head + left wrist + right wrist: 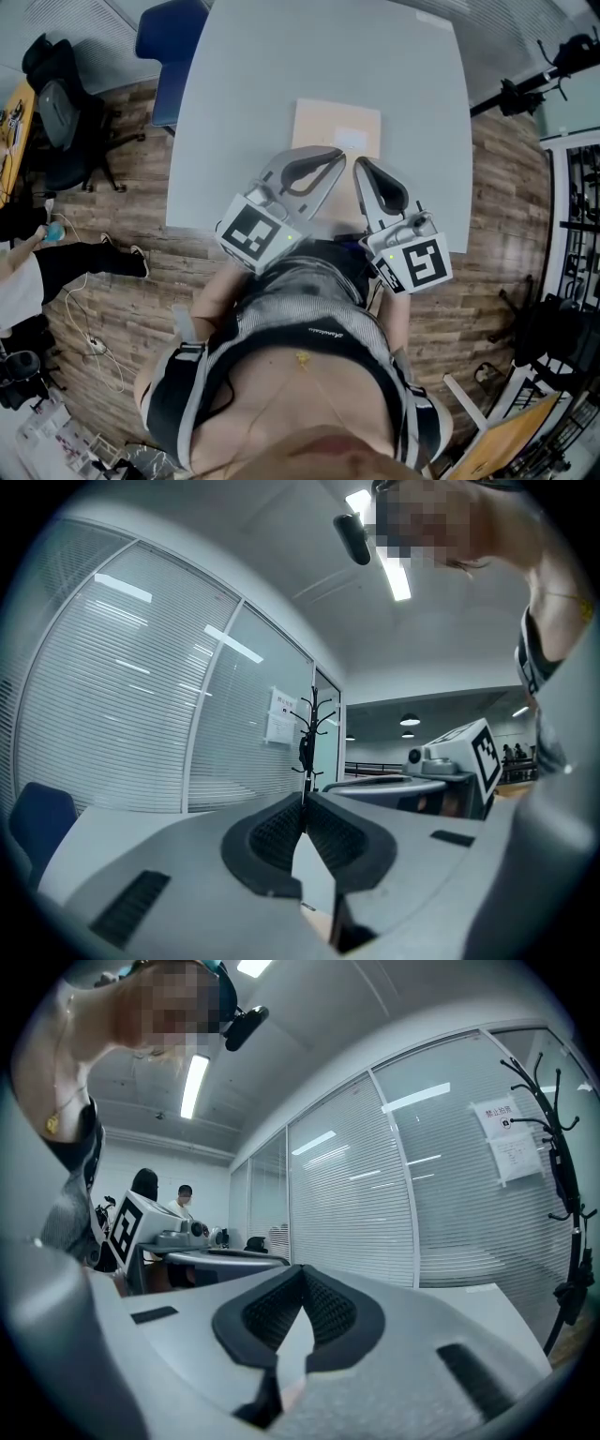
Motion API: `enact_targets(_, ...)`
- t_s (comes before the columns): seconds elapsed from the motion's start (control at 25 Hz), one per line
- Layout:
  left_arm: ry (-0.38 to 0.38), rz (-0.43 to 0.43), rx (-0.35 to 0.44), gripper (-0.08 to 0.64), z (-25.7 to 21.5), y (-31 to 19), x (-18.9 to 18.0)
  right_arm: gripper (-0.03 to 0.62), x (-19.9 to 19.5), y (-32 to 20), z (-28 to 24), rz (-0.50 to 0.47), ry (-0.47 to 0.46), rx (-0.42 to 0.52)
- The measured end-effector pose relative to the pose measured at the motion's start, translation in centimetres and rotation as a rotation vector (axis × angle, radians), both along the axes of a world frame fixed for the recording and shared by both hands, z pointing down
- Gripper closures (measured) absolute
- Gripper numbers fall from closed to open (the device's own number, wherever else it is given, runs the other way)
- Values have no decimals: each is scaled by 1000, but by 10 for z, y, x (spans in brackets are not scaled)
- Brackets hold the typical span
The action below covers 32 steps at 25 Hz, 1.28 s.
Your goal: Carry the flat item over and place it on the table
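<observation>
At the near edge of the grey table (412, 112), a person stands with a gripper in each hand, both held level and side by side. Left gripper (337, 157): jaws pressed together, nothing between them. Right gripper (360, 165): likewise closed and empty. Flat item (323, 127), tan, lies on the tabletop; both gripper tips sit over its near edge, contact not readable.

Blue chair (169, 47) stands against the table's far left corner. Black office chair (61, 112) is well off to the left on the wood floor (506, 197), another person's legs (84, 258) near it, a white cable (89, 328) loose on the floor. Black stand (534, 80) sits beyond the table's right side. Glass wall with blinds (141, 696) runs behind the table, coat stand (309, 728) beside it.
</observation>
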<state>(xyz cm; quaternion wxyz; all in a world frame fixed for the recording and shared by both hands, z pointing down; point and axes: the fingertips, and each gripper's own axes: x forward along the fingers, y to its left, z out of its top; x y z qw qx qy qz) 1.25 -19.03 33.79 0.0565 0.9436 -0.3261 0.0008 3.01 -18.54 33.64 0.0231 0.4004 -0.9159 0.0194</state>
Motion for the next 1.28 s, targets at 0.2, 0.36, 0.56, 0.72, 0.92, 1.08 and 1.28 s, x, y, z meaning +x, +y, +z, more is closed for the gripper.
enact_targets(0.2,-5,1,1,545,0,0,0,591,-1,0,0,-4,4,-2)
enact_targets(0.36,-5,0,-4,545,1,0,0,591,-1,1,1,-6,7,-4)
enact_targets(0.56,-4,-7,14,545,1,-1,-1,591,-2,1,1,-8,12,-4)
enact_targets(0.72,-3,-7,7,545,1,-1,-1,591,-2,0,2,-7,17,-6)
enact_targets(0.92,3,-11,21,545,4,-2,0,591,-1,0,3,-9,21,-10)
enact_targets(1.08,-1,-15,12,545,5,-2,-1,592,-1,0,5,-7,33,-20)
enact_targets(1.28,4,-20,18,545,4,-3,-2,592,-2,0,5,-6,33,-21)
